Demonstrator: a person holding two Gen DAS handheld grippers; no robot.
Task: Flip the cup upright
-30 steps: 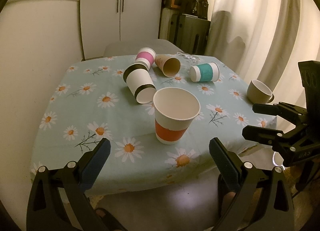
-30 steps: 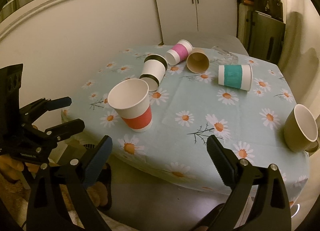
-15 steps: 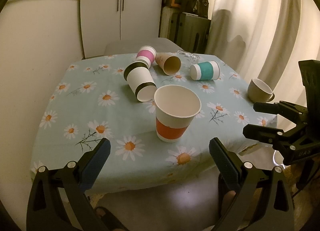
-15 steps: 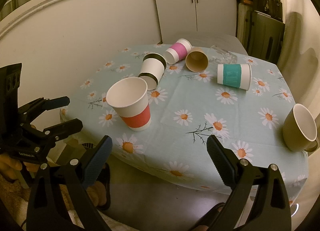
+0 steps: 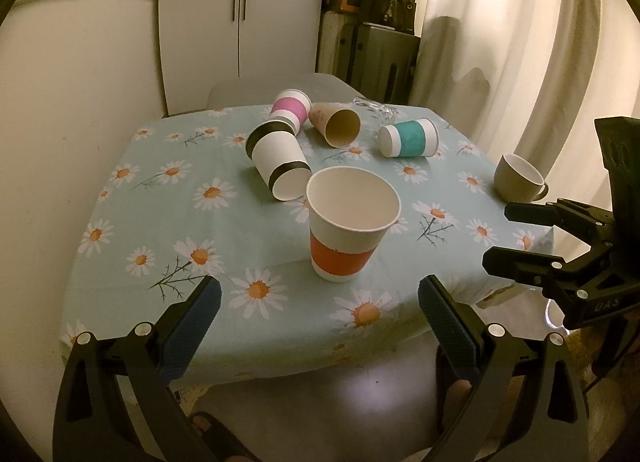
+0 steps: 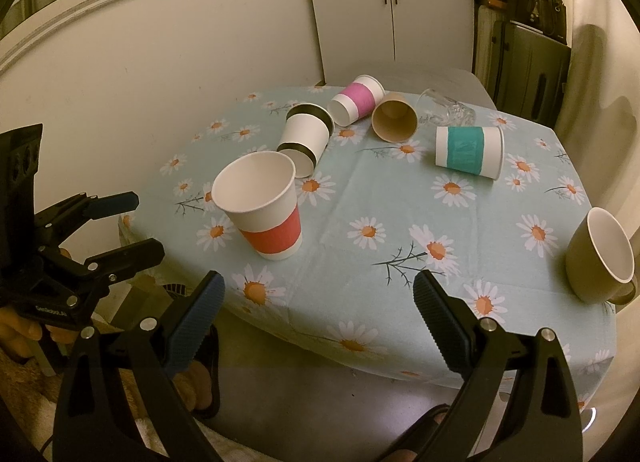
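Observation:
A paper cup with an orange band (image 5: 346, 229) stands upright near the table's front edge; it also shows in the right wrist view (image 6: 264, 209). Behind it lie on their sides a black-banded cup (image 5: 278, 159) (image 6: 306, 137), a pink-banded cup (image 5: 290, 105) (image 6: 356, 99), a brown cup (image 5: 336, 123) (image 6: 394, 117) and a teal-banded cup (image 5: 410, 137) (image 6: 470, 149). My left gripper (image 5: 316, 302) is open and empty, off the table's front edge, also seen from the right wrist (image 6: 128, 221). My right gripper (image 6: 318, 298) is open and empty, also seen at the right of the left wrist view (image 5: 500, 238).
The table carries a daisy-print cloth (image 5: 192, 221) (image 6: 400, 197). An olive mug (image 5: 518, 177) (image 6: 600, 258) stands upright at the right edge. A clear glass (image 6: 446, 109) lies at the back. A chair back (image 5: 272, 89), a fridge and a curtain stand behind.
Both grippers have drifted slightly, so the table sits a little higher in view. No cup has moved and both grippers stay open.

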